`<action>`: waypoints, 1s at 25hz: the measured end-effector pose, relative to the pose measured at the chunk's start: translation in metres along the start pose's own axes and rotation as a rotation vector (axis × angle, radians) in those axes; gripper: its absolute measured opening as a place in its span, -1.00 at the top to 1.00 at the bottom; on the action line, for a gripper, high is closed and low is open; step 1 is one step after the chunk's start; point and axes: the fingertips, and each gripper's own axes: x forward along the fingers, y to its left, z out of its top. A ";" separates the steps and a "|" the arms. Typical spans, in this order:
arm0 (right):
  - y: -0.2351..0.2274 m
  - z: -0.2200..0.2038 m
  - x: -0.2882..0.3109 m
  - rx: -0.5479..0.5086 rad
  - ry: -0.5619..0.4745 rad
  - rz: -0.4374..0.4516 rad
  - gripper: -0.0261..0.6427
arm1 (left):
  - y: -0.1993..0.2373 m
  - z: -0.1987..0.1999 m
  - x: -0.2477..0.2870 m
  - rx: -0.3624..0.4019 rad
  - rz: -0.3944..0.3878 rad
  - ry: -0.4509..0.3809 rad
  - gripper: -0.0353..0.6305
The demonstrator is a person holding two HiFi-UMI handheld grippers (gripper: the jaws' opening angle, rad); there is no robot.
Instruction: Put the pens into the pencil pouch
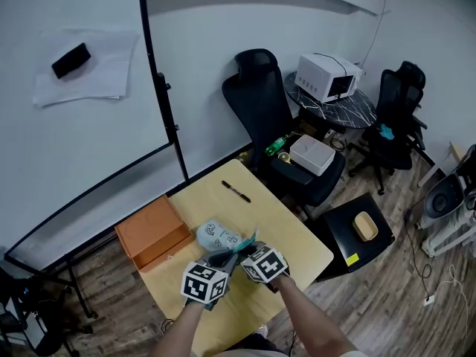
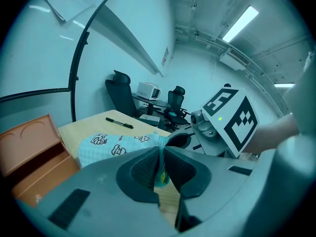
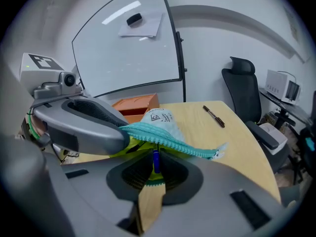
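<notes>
A light teal pencil pouch with cartoon prints lies mid-table. My left gripper is shut on the pouch's teal zipper edge and holds it up. My right gripper is shut on a blue pen. The pen's tip points under the lifted zipper edge, at the yellow-green lining. In the head view both grippers meet at the pouch's near end. A black pen lies alone on the table's far side, also in view as the black pen.
An orange box with its lid open stands on the table's left side. A whiteboard rises behind the table. A black office chair stands past the far edge and a low black table to the right.
</notes>
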 end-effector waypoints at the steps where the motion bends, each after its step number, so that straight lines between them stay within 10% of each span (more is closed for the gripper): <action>1: 0.000 0.001 -0.001 0.007 -0.014 0.001 0.79 | 0.001 0.000 0.000 -0.003 0.002 -0.001 0.79; 7: 0.001 0.006 -0.019 0.018 -0.078 0.016 0.51 | 0.007 0.003 -0.001 -0.009 0.021 -0.007 0.79; 25: -0.019 0.025 -0.149 0.052 -0.356 -0.184 0.50 | 0.024 0.023 -0.021 -0.013 0.079 -0.060 0.79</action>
